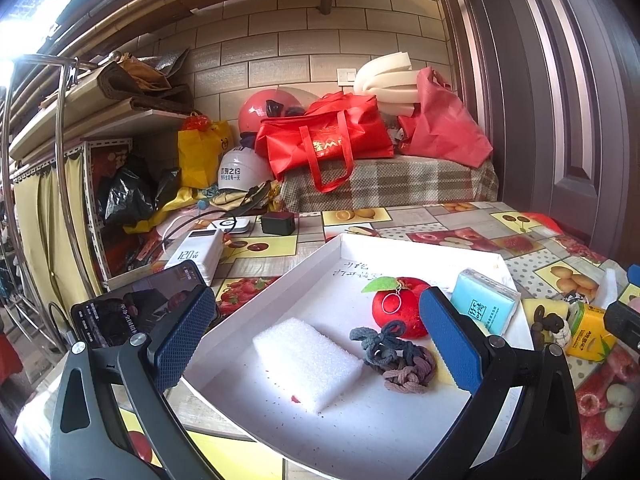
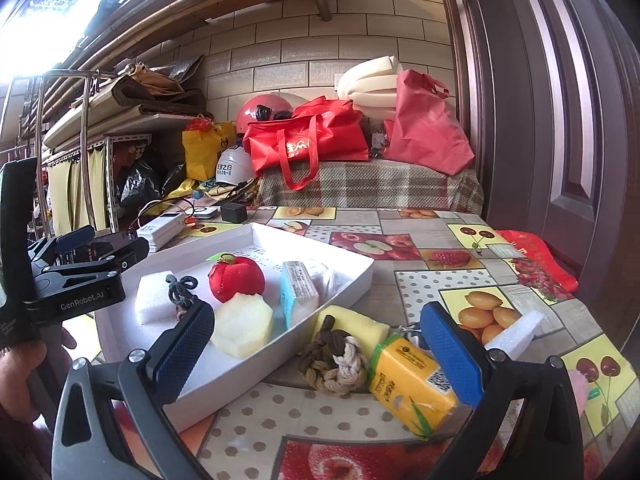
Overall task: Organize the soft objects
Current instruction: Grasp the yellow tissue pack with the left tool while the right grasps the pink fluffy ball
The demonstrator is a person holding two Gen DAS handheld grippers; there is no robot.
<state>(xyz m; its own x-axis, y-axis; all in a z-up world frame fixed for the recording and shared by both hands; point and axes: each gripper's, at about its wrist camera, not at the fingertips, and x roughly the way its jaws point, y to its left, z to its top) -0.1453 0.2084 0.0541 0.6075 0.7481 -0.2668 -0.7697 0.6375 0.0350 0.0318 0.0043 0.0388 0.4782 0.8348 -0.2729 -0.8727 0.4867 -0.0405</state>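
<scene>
A white tray (image 1: 280, 280) (image 2: 356, 284) holds a white foam block (image 1: 306, 362) (image 2: 154, 296), a red plush apple (image 1: 394, 310) (image 2: 237, 278), knotted hair ties (image 1: 394, 354) (image 2: 182, 290), a blue tissue pack (image 1: 486, 304) (image 2: 298, 290) and a pale hexagonal sponge (image 2: 244, 326). My left gripper (image 1: 316, 342) is open and empty over the tray, around the foam block and hair ties. My right gripper (image 2: 316, 354) is open and empty over a knotted rope toy (image 2: 334, 362), a yellow sponge (image 2: 360, 326) and a yellow tissue pack (image 2: 408, 384) on the table beside the tray.
A fruit-pattern tablecloth (image 2: 424, 276) covers the table. A phone (image 1: 132, 308), a white power bank (image 1: 196, 254) and a black charger (image 1: 278, 223) lie left of the tray. A white foam piece (image 2: 516, 334) lies at right. Bags and helmets are piled behind.
</scene>
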